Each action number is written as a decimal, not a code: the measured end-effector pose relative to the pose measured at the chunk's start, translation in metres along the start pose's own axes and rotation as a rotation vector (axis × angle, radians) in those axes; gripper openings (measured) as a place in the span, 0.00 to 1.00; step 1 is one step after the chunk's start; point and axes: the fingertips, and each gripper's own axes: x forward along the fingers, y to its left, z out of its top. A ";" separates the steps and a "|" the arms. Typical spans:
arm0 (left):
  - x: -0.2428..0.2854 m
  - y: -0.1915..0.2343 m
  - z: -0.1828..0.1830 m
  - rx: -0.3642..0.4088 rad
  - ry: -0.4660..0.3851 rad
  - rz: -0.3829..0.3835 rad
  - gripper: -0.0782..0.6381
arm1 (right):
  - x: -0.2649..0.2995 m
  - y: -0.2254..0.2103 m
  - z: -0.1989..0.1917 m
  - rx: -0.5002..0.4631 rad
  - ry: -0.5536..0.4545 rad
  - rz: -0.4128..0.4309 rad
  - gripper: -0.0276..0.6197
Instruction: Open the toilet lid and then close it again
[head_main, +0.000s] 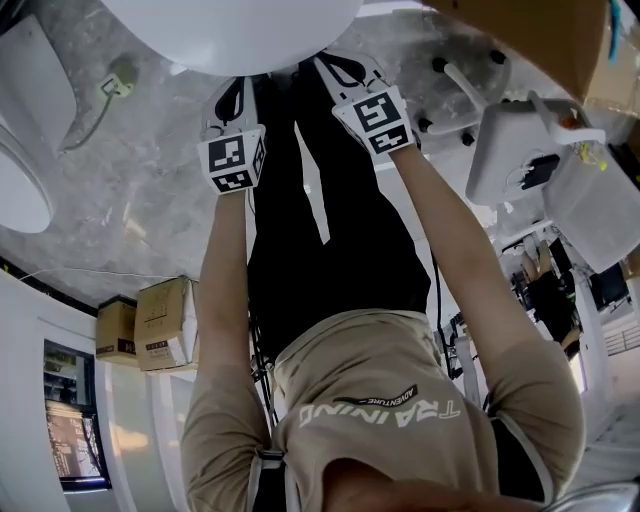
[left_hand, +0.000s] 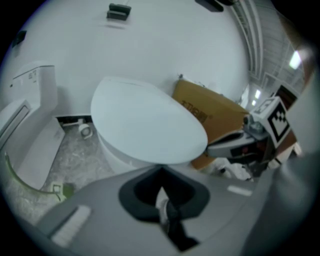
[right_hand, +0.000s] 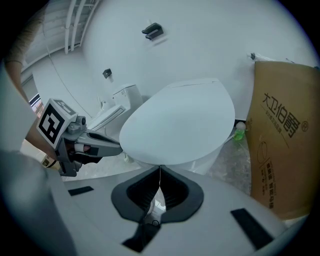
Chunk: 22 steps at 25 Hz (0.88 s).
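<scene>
The white toilet lid (head_main: 230, 30) lies closed on the bowl, seen as a broad oval in the left gripper view (left_hand: 145, 125) and the right gripper view (right_hand: 180, 120). My left gripper (head_main: 240, 85) sits at the lid's front edge, its jaws pressed together with nothing between them (left_hand: 161, 169). My right gripper (head_main: 338, 65) is beside it at the same edge, also shut and empty (right_hand: 160, 169). Whether either tip touches the lid cannot be told. Each gripper shows in the other's view: the right gripper (left_hand: 250, 135) and the left gripper (right_hand: 75, 142).
A tall brown cardboard box (right_hand: 285, 135) stands right of the toilet, with a green bottle (right_hand: 240, 131) at its foot. A second white toilet (left_hand: 30, 115) stands to the left. Small cartons (head_main: 165, 320) and white furniture (head_main: 510, 150) sit behind the person on the grey marble floor.
</scene>
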 end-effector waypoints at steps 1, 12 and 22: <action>0.000 -0.001 0.000 0.005 0.003 -0.002 0.12 | -0.001 0.000 -0.001 0.002 -0.002 0.003 0.06; 0.000 0.003 0.001 0.020 -0.001 -0.011 0.12 | 0.004 -0.012 -0.002 0.066 -0.043 -0.026 0.06; 0.000 0.000 0.000 0.046 0.033 -0.023 0.12 | 0.002 -0.011 -0.003 0.034 -0.037 0.018 0.06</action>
